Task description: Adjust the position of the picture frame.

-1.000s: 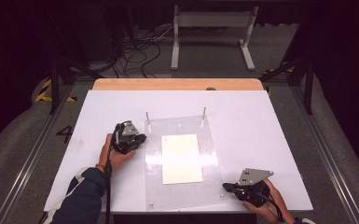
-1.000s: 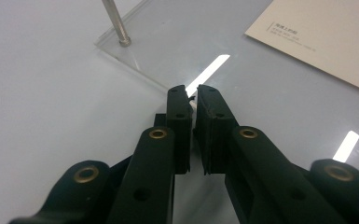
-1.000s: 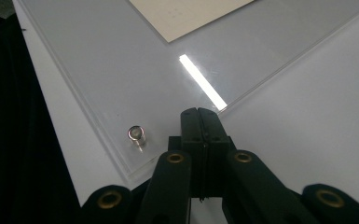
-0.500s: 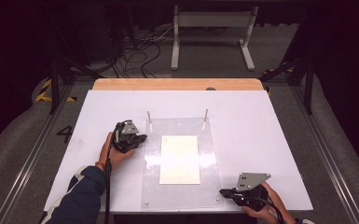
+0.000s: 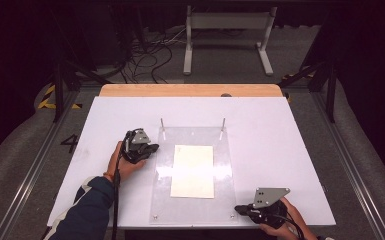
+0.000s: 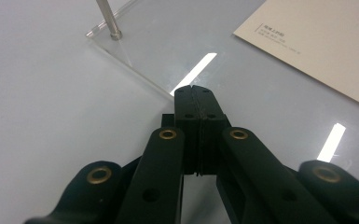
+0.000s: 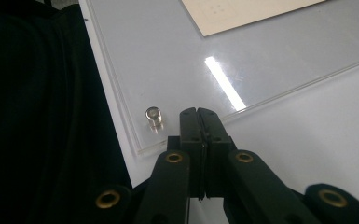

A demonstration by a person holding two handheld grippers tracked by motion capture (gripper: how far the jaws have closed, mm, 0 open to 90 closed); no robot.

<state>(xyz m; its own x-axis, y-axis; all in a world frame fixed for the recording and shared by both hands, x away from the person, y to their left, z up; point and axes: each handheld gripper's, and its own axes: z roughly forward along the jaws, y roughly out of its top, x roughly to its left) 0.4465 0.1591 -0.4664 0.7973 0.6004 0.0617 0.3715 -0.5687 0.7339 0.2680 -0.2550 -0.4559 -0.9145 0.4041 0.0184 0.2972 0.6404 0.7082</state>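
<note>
A clear acrylic plate lies flat in the middle of the white table, with a cream card on it. Two thin metal posts stand at its far corners. My left gripper rests at the plate's left edge, jaws shut together and nothing between them. In the left gripper view its tips sit at the plate edge, near a post and the card. My right gripper is shut and empty at the near right corner. Its tips lie beside a short stud.
A wooden strip runs along the table's far edge. Beyond it on the floor are cables and a white stand. Dark rails flank the table. Dark cloth lies just past the plate's near edge.
The plate with its card has turned slightly and now lies squarer to the table, its near end having swung left. Both hands have stayed about where they were.
</note>
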